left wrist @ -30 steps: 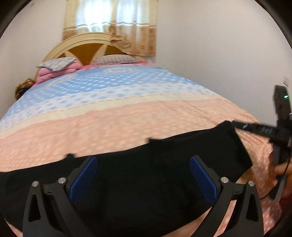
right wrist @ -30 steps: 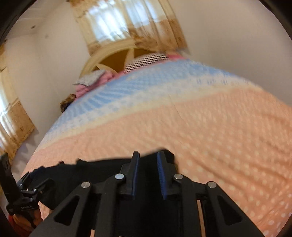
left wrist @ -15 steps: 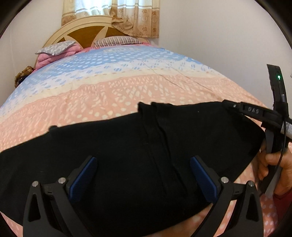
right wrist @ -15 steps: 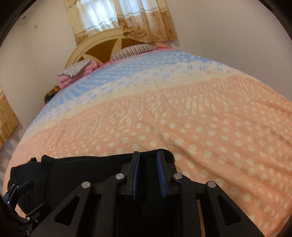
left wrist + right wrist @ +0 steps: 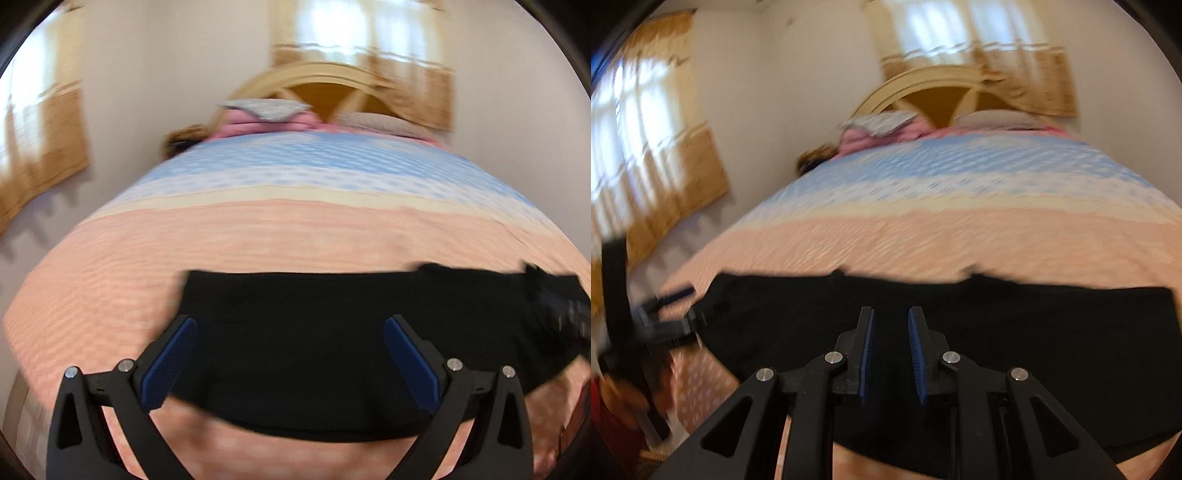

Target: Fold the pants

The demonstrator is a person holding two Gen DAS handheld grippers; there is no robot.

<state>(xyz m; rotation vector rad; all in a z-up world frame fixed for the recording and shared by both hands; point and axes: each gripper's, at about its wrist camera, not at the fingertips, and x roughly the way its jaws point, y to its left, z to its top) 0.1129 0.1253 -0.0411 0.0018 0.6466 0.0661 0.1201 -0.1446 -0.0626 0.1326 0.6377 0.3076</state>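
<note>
Black pants [image 5: 303,332] lie spread across the near edge of the bed; they also show in the right wrist view [image 5: 1034,332]. My left gripper [image 5: 288,354] is open wide over the pants' left part, its blue pads apart. My right gripper [image 5: 891,347] has its jaws narrowly apart over the pants, with dark cloth showing in the gap; whether it pinches the cloth is unclear. The right gripper shows blurred at the right edge of the left wrist view [image 5: 569,314], and the left gripper at the left edge of the right wrist view [image 5: 665,325]. Both views are motion-blurred.
The bed has a peach, cream and blue dotted bedspread [image 5: 295,229]. Pillows and a pink blanket [image 5: 266,114] lie by the arched wooden headboard [image 5: 960,92]. Curtained windows [image 5: 646,155] are on the left and back walls. The floor drops off left of the bed.
Both grippers have swung left; the views now face the bed's left side and left window. The pants sit lower and narrower in the left view. The left jaws stay open, the right jaws nearly closed.
</note>
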